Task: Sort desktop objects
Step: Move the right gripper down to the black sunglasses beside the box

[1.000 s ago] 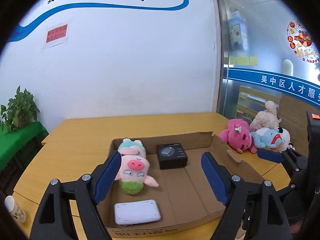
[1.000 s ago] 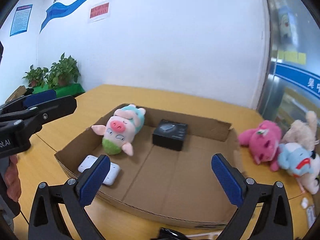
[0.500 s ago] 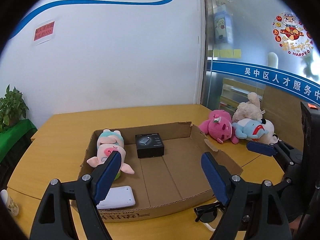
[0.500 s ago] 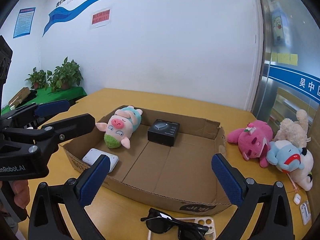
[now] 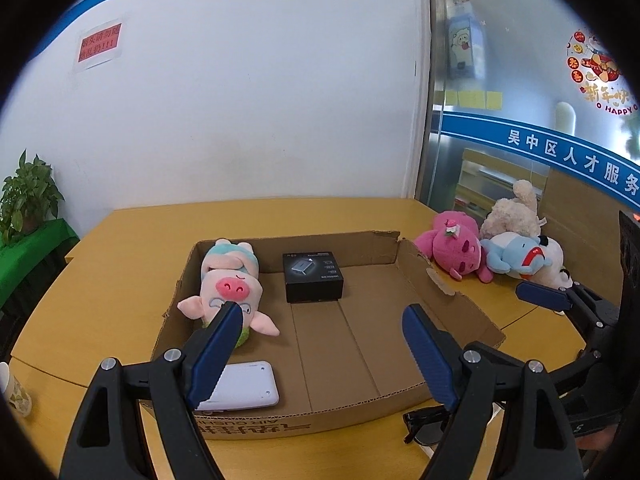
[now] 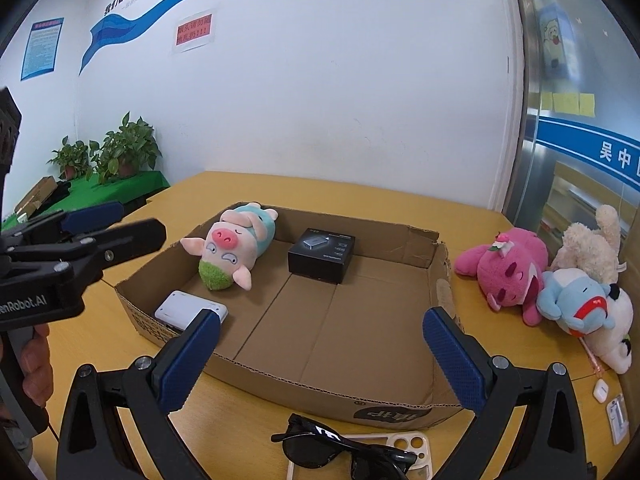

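A shallow cardboard box point(image 5: 448, 304) point(image 6: 440, 280) lies on the yellow table. Inside it are a pink pig plush point(image 5: 228, 288) point(image 6: 236, 244), a black box point(image 5: 313, 276) point(image 6: 322, 255) and a white flat device point(image 5: 244, 388) point(image 6: 188, 308). My left gripper point(image 5: 320, 316) hangs open above the box's near side, nothing between its fingers. My right gripper point(image 6: 320, 328) is open too, over the box's front wall. Black sunglasses point(image 6: 340, 448) point(image 5: 424, 428) lie on a clear phone case point(image 6: 400, 444) in front of the box.
Right of the box sit a magenta plush point(image 5: 456, 248) point(image 6: 508, 268), a blue plush point(image 5: 516, 256) point(image 6: 572, 300) and a cream plush point(image 5: 516, 212) point(image 6: 592, 240). A small white earbud case point(image 6: 600, 390) lies at the table's right edge. A paper cup point(image 5: 14, 392) stands at the left. Potted plants point(image 6: 116, 152) stand beyond the table.
Both grippers have drawn back from the box, so it looks smaller and the sunglasses and phone case have come into view. Both grippers have stayed open.
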### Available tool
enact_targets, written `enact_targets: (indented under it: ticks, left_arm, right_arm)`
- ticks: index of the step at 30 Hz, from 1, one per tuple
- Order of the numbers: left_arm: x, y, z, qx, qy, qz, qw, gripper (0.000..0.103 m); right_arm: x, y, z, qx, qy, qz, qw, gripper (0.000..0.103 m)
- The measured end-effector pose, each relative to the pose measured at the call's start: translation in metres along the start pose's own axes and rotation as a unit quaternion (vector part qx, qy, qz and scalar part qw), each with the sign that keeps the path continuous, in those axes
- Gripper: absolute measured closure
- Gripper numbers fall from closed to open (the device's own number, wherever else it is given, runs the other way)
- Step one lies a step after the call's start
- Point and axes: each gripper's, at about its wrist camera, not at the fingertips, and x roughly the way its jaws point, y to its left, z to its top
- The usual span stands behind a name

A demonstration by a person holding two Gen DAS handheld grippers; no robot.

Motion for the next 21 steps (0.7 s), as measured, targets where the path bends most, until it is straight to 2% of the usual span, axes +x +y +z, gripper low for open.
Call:
enact_targets:
  ticks: [4, 8, 12, 15, 18, 20, 21]
  left_arm:
    - [0.006, 0.002, -0.016, -0.012, 0.027, -0.013, 0.9995, 0.021]
    - [0.012, 0.009, -0.042, -0.029, 0.069, -0.024, 0.9969, 0.021]
    - [0.021, 0.013, -0.07, -0.045, 0.114, -0.025, 0.9922, 0.021]
    - [0.026, 0.013, -0.085, -0.057, 0.141, -0.029, 0.9879, 0.021]
    - [0.029, 0.01, -0.091, -0.059, 0.152, -0.036, 0.986, 0.021]
    - [0.03, 0.006, -0.093, -0.055, 0.154, -0.038, 0.9858, 0.021]
    - [0.03, 0.005, -0.093, -0.054, 0.155, -0.04, 0.9856, 0.021]
  right_arm:
    - [0.006, -0.018, -0.013, -0.01, 0.018, 0.016, 1.0, 0.0]
    - [0.014, -0.057, -0.045, 0.022, 0.052, 0.095, 0.994, 0.0]
    - [0.027, -0.083, -0.077, 0.018, 0.099, 0.097, 0.99, 0.002]
    - [0.041, -0.099, -0.091, 0.03, 0.128, 0.12, 0.984, 0.004]
    - [0.054, -0.103, -0.098, 0.027, 0.149, 0.14, 0.978, 0.021]
    - [0.062, -0.102, -0.102, 0.024, 0.162, 0.158, 0.974, 0.038]
    - [0.067, -0.101, -0.106, 0.025, 0.171, 0.167, 0.971, 0.04]
